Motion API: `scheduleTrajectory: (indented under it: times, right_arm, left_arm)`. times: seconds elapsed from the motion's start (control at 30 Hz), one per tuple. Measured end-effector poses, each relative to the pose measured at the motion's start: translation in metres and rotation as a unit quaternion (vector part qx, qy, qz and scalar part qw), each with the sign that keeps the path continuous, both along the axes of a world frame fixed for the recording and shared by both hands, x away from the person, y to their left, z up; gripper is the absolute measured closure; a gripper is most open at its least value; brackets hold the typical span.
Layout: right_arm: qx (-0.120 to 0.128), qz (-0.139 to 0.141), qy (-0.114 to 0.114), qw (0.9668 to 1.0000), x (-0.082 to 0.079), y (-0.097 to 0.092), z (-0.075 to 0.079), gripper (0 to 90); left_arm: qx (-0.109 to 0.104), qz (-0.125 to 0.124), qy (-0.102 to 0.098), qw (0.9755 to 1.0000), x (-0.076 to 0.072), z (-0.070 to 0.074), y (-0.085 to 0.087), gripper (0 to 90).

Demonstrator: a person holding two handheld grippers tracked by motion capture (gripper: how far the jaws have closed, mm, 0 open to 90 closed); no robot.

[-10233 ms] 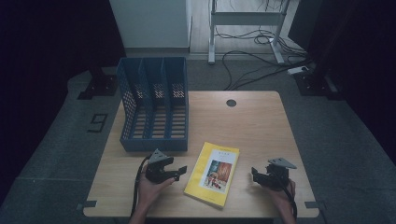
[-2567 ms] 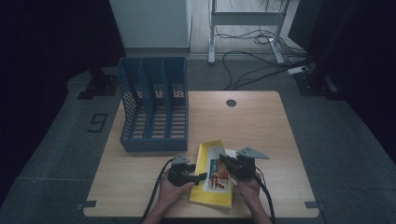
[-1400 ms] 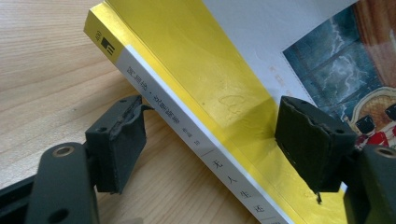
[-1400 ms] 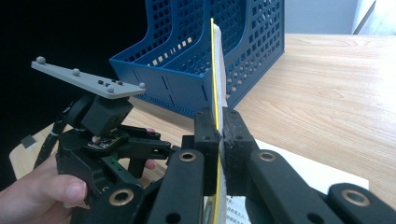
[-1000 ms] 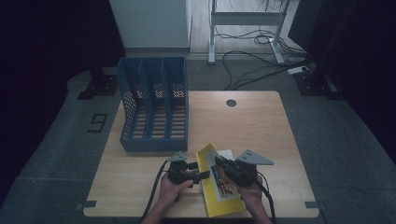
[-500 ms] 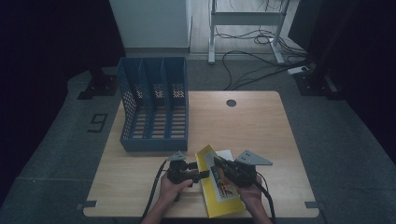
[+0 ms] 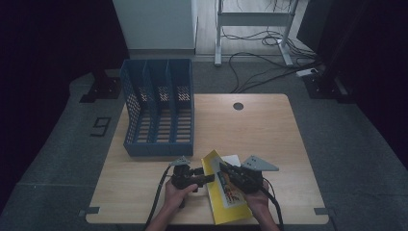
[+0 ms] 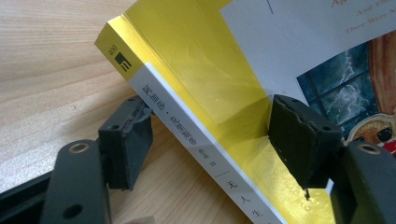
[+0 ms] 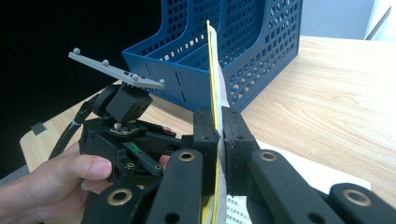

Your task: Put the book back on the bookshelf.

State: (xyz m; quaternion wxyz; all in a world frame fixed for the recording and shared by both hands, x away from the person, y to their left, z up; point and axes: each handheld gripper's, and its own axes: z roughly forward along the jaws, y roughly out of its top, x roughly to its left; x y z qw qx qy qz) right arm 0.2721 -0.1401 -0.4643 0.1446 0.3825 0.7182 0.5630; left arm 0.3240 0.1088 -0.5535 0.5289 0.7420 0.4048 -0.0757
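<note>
Wooden table (image 7: 269, 130): your right claw (image 9: 219, 135) clamps the yellow book's (image 7: 226, 192) cover; your left claw (image 8: 210, 140), closing, straddles its spine without gripping.

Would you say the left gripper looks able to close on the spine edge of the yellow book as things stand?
Probably yes: the left gripper straddles the yellow book, one jaw under its spine, one over the cover, closing in, pads not yet pressing, nothing else between.
</note>
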Motion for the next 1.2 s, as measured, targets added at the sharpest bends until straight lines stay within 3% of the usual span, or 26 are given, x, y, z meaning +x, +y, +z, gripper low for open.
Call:
scheduleTrajectory:
  times: [0.47, 0.7, 0.83, 1.2]
  right_arm:
    - [0.013, 0.004, 0.024, 0.9996, 0.009, -0.009, -0.010, 83.1]
    - [-0.001, -0.005, 0.028, 0.9996, 0.013, -0.011, -0.015, 83.2]
    - [-0.015, -0.019, 0.044, 0.9987, 0.018, -0.015, -0.023, 83.8]
    - [-0.019, -0.017, 0.077, 0.9967, 0.029, -0.025, -0.037, 83.8]
  left_arm:
    - [0.012, 0.010, 0.015, 0.9998, 0.001, -0.004, 0.001, 40.0]
    - [0.020, 0.015, 0.013, 0.9996, 0.000, -0.004, 0.001, 43.1]
    - [0.029, 0.021, 0.007, 0.9993, -0.002, -0.002, -0.001, 48.1]
    - [0.023, 0.028, 0.018, 0.9992, -0.001, -0.003, 0.000, 52.4]
